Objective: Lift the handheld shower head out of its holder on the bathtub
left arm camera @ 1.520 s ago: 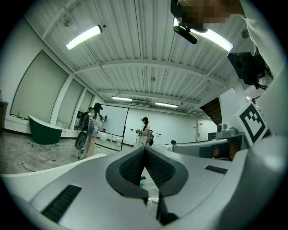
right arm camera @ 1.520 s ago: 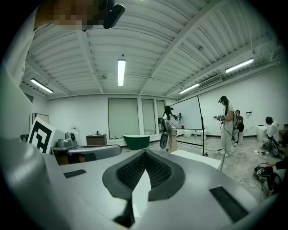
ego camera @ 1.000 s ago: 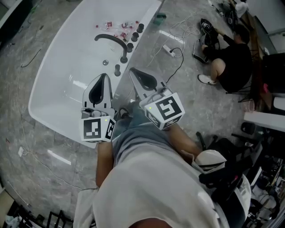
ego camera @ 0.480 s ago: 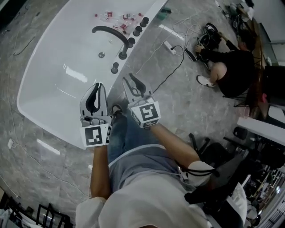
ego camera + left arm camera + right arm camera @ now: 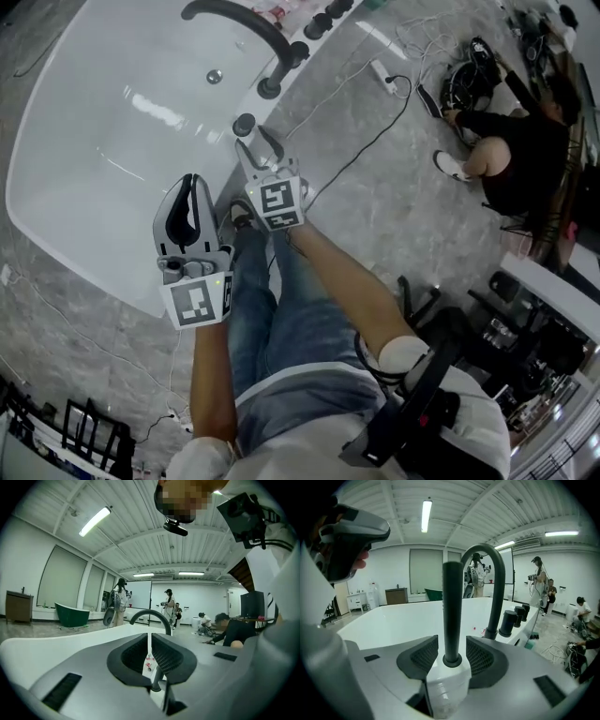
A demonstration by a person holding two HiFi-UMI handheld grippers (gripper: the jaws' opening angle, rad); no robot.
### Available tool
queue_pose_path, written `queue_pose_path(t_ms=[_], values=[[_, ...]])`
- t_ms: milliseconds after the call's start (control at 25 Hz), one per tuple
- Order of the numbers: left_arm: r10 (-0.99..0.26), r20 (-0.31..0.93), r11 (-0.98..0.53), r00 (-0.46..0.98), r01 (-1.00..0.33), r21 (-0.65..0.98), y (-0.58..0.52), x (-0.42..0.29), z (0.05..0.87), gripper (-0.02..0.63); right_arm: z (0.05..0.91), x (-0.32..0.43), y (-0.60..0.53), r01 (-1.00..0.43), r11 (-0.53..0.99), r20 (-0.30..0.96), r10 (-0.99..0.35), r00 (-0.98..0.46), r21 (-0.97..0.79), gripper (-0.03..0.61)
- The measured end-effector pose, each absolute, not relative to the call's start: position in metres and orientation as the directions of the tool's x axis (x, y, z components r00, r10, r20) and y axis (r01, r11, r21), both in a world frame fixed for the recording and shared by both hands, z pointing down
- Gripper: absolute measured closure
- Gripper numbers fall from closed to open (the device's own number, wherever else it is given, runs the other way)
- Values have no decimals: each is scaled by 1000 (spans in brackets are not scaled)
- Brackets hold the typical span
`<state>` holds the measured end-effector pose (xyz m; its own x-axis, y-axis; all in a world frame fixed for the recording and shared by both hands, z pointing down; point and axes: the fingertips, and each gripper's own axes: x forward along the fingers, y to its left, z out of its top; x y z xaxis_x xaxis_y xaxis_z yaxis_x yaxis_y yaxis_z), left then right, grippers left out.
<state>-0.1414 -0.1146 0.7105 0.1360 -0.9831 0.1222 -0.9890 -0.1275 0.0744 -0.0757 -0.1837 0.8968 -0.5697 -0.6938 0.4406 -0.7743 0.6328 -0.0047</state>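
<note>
The left gripper [image 5: 193,184] hangs over the white bathtub [image 5: 94,141], on the basin side and nearer the person than the arched spout [image 5: 239,23]. Its jaws are drawn together with only a thin slit between them and nothing in it. It has no visible part in the lift and appears simply to be parked out of the way.

Just short of the spout, on the same rim, the handheld shower head [image 5: 452,611] stands upright as a dark rod, its foot seated in a round collar (the holder [image 5: 452,660]). It is not yet lifted. The right gripper [image 5: 255,145] is set level with that rod, one jaw on either side of it, and its own view shows the jaws apart with a gap between each pad and the rod. They surround the rod but do not clamp it. The likely reason for this pose is that the jaws need only close to take hold. Since the rod sits vertically in its collar, a straight upward pull would probably free it.

Beyond the spout, along the rim, stands a row of dark knobs [image 5: 506,623].

The count is two grippers, one shower head, one holder, one spout and one drain [image 5: 214,77] in the basin. Three knobs can be made out in the right gripper view, though the farthest are small.
</note>
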Motion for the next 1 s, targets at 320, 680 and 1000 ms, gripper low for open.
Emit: queue_pose_path(t_ms=[320, 680, 1000], values=[[-980, 132, -134, 150, -983, 125, -166, -127, 798, 594, 963, -99, -231, -718, 694, 434, -665, -607, 59, 432], [-979, 156, -109, 129, -985, 131, -186, -149, 789, 594, 915, -99, -225, -682, 729, 426, -633, -646, 48, 440], [-975, 112, -178, 193, -975, 129, -164, -160, 655, 594, 721, -90, -193, -681, 733, 353, -638, -684, 5, 440]])
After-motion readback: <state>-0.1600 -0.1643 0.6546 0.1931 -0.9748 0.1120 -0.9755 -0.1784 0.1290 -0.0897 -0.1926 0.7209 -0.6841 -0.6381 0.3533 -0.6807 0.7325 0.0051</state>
